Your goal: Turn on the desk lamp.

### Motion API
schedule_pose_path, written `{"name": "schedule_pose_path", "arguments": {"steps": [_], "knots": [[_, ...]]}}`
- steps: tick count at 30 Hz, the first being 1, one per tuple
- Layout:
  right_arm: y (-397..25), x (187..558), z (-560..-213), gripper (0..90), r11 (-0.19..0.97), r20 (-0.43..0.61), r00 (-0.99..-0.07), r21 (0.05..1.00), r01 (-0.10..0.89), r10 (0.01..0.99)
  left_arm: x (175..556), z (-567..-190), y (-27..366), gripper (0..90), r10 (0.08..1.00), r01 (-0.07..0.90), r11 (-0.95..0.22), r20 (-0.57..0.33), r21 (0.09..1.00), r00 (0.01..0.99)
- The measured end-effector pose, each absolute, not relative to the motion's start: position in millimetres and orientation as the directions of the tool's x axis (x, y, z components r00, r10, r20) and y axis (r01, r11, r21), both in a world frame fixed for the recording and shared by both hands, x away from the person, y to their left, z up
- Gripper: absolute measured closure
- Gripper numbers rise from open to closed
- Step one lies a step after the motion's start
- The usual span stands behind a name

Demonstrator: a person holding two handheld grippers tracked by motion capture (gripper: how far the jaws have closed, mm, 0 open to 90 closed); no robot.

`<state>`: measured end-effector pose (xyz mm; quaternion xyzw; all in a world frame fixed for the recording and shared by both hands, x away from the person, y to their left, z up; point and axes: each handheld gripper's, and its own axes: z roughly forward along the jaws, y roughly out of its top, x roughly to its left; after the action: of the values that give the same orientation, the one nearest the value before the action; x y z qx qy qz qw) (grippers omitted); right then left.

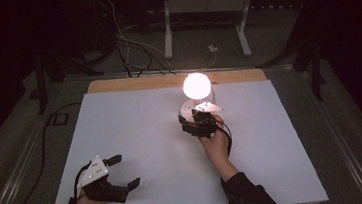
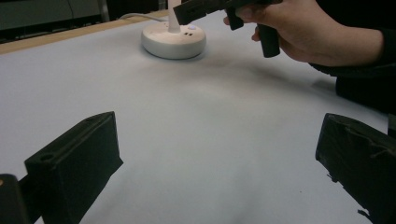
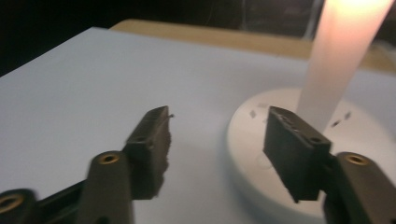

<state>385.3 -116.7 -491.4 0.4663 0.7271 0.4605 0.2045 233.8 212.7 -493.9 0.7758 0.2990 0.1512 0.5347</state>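
Lamp: small white table lamp with a round flat base (image 1: 188,109), a pale upright stem and a glowing round globe head (image 1: 197,85); lit; stands toward the far edge of the sheet, right of centre.
Table: large white sheet (image 1: 142,136) over a wooden tabletop, a strip of bare wood showing along the far edge (image 1: 132,83); room around it dark.
Right gripper: black two-jaw gripper (image 1: 194,123) in the person's right hand (image 1: 214,141), at the near side of the lamp base.
Right jaws: parted, gripping nothing. In the right gripper view one jaw lies over the base's top face just in front of the stem (image 3: 334,60); the other hangs over bare sheet beside the base rim (image 3: 243,154). Contact with the base: cannot tell.
Left gripper: black two-jaw gripper with grey three-cornered plate (image 1: 120,172), near left corner of the sheet, well apart from the lamp.
Left jaws: spread wide, empty, bare sheet between them.
Base markings: small buttons on the base top (image 2: 190,31).
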Motion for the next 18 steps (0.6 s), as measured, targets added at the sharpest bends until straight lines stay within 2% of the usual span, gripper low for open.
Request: {"name": "schedule_pose_path", "arguments": {"steps": [3,6,9,12,15,18], "knots": [[-118,385,-492,29.0,0.133,0.165,-0.490,0.846,0.517,0.856,234,-494,213,0.4,0.626,0.302,-0.249,-0.085,0.920,0.775],[-120,384,-491,14.9,0.151,0.180,-0.534,0.843,0.516,0.826,234,-494,213,0.4,0.626,0.303,-0.250,-0.085,0.920,0.775],[-123,380,-488,13.1,0.187,0.173,-0.590,0.847,0.498,0.789,234,-494,212,0.4,0.625,0.301,-0.247,-0.086,0.921,0.776],[-126,381,-484,1.7,0.210,0.201,-0.632,0.832,0.513,0.748,234,-494,213,0.4,0.625,0.302,-0.249,-0.086,0.920,0.776],[-127,381,-481,0.6,0.227,0.199,-0.646,0.827,0.514,0.737,234,-494,213,0.4,0.625,0.301,-0.248,-0.085,0.921,0.776],[-131,377,-474,0.0,0.276,0.140,-0.669,0.835,0.476,0.730,234,-494,213,0.4,0.624,0.302,-0.248,-0.086,0.920,0.777]]}}
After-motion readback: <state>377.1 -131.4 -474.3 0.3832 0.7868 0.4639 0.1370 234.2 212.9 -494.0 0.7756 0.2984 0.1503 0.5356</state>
